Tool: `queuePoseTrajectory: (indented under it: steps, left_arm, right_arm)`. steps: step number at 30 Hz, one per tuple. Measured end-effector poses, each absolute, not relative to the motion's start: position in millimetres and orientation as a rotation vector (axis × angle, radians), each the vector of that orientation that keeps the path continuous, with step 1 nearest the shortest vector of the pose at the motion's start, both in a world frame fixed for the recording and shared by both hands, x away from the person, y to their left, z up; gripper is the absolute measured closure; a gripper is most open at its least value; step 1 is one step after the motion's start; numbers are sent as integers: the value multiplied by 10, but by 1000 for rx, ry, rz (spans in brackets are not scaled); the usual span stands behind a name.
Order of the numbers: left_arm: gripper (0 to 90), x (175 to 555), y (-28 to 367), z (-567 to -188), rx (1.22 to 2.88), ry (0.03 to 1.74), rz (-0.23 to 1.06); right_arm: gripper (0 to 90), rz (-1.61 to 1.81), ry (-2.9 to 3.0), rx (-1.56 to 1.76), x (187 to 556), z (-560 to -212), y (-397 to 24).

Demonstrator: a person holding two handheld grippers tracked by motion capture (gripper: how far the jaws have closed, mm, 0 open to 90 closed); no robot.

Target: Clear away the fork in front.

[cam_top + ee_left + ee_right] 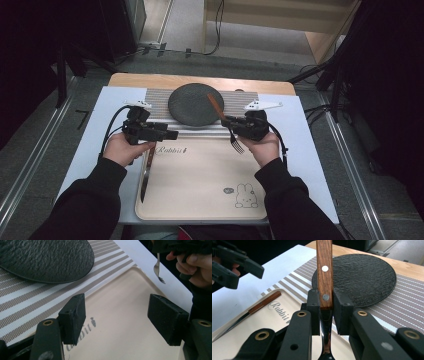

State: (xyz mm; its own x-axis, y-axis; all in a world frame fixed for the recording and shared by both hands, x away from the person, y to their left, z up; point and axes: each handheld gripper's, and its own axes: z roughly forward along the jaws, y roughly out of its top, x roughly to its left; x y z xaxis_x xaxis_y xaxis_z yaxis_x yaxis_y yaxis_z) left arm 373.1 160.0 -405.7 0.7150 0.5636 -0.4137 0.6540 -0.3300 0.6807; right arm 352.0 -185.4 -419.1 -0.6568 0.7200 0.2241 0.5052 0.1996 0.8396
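Between the two black jaws of the right gripper (pixel 327 312) sits a fork with a brown riveted wooden handle and a steel head (pixel 324 272), pinched near the lower rivet where wood meets metal; the handle points up and away over the dark round textured plate (pixel 364 277), while the tines hang toward the person above the cream plastic tray printed with a rabbit (pixel 200 175). The fork looks light and rigid, though its polished neck would likely be slippery, so the flat-sided wooden grip is probably the safer place to hold. The left gripper (pixel 117 315) hovers over the tray's upper left part with its jaws spread wide and nothing between them. Beside it, a wooden-handled steel knife (pixel 146 172) lies along the tray's left rim, blade toward the person; it seems equally stiff and best taken by the handle. The plate rests on a grey-and-white striped placemat (pixel 160 97) beyond the tray. The tray's raised lip and the plate's rim are the edges to mind, while the tray's bare centre offers generous room for setting things down.
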Motion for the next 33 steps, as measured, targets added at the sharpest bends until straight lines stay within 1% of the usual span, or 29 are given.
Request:
queuePoseTrajectory:
  steps: [6,16,19,33]
  left_arm:
    - [315,3769,1500,-3993,2018,909,-142]
    - [310,3789,1371,-3877,2006,880,-117]
    - [309,3803,1341,-3861,1993,887,-129]
    - [309,3834,1233,-3796,1962,880,-105]
  right_arm:
    - [753,1454,2262,1148,3464,-4181,-1812]
    - [753,1472,2269,1119,3393,-4187,-1725]
    - [753,1470,2273,1109,3374,-4199,-1687]
    - [752,1479,2272,1076,3306,-4247,-1578]
